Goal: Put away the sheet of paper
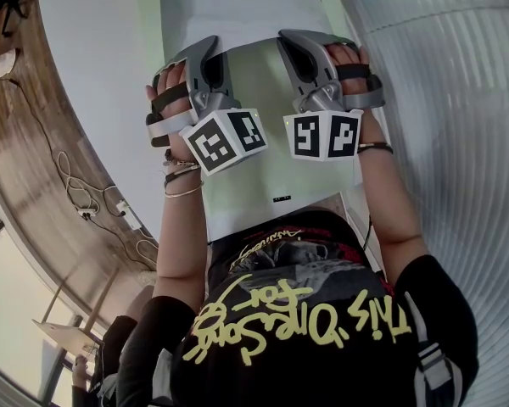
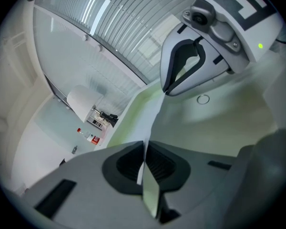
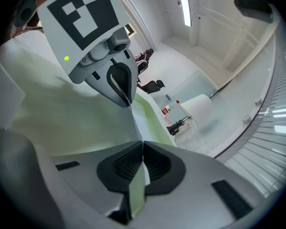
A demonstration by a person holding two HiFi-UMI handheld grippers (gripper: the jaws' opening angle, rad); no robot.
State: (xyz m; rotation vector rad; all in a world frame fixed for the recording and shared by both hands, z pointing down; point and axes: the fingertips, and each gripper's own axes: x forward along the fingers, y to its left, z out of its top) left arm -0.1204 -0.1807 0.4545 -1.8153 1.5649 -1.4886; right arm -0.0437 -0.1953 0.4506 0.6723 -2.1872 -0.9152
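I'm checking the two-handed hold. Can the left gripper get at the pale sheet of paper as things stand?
Yes, apparently: the left gripper is shut on an edge of the pale sheet of paper, the right gripper likewise; nothing stands between.

Sheet of paper (image 1: 237, 11): pale greenish white, plain. Left gripper (image 1: 210, 45) and right gripper (image 1: 290, 39): grey shells, black ribbed pads (image 2: 127, 165), black-and-white square-marker cubes. Shirt (image 1: 322, 359): black, yellow lettering.

Smooth matt sheet of paper (image 1: 237, 11), soft black cloth shirt (image 1: 322, 371)
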